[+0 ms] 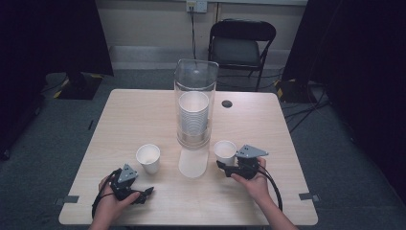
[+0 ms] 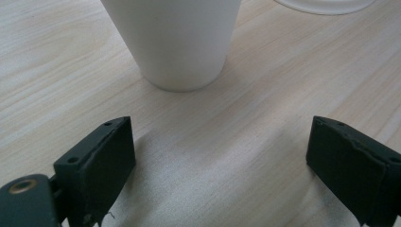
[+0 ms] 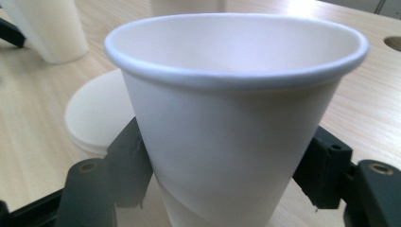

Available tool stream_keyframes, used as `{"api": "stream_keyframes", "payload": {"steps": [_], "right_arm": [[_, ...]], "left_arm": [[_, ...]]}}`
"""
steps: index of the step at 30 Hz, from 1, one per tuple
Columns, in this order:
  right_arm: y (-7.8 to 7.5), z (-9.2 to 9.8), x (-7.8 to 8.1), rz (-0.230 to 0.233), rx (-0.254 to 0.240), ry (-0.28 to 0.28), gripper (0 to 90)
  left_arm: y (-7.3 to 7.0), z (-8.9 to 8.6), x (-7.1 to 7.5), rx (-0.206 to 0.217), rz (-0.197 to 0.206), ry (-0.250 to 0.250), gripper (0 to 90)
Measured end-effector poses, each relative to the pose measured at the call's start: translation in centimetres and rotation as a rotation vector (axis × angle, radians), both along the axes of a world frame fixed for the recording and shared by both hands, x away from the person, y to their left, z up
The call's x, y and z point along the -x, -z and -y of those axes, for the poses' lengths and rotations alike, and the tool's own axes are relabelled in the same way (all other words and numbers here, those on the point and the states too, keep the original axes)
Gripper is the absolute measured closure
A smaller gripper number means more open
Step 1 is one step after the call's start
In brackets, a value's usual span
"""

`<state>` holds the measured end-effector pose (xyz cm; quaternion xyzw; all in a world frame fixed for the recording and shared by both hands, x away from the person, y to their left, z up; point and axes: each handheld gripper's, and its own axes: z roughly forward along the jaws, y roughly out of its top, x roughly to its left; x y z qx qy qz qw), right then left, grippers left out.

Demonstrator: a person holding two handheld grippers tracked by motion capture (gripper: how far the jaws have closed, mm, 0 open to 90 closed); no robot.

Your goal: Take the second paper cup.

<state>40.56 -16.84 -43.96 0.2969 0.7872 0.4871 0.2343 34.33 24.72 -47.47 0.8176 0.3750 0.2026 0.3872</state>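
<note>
A white paper cup (image 1: 225,152) stands right of the table's middle, and my right gripper (image 1: 226,167) is shut on it. In the right gripper view both fingers (image 3: 130,156) press the sides of this cup (image 3: 231,118), which stands upright. A second white cup (image 1: 148,158) stands left of centre. My left gripper (image 1: 145,194) lies open on the table just in front of it. In the left gripper view that cup (image 2: 177,38) stands beyond the spread jaws of the left gripper (image 2: 220,142), with bare table between them.
A tall clear cylinder (image 1: 194,86) with a stack of white cups (image 1: 193,117) stands mid-table. A flat white disc (image 1: 193,164) lies in front of it, between the two cups. A cable hole (image 1: 227,103) sits behind. A chair (image 1: 242,45) stands beyond the table (image 1: 139,115).
</note>
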Motion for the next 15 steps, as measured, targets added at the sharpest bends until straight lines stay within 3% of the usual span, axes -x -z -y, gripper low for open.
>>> {"api": "stream_keyframes", "payload": {"steps": [6,15], "right_arm": [[0.8,0.1,-0.8,-0.027,0.01,0.017,29.1],[1.3,0.6,-0.5,-0.058,0.043,0.025,25.0]], "left_arm": [[0.0,0.0,0.0,0.0,0.0,0.0,8.2],[0.0,0.0,0.0,0.0,0.0,0.0,8.2]]}}
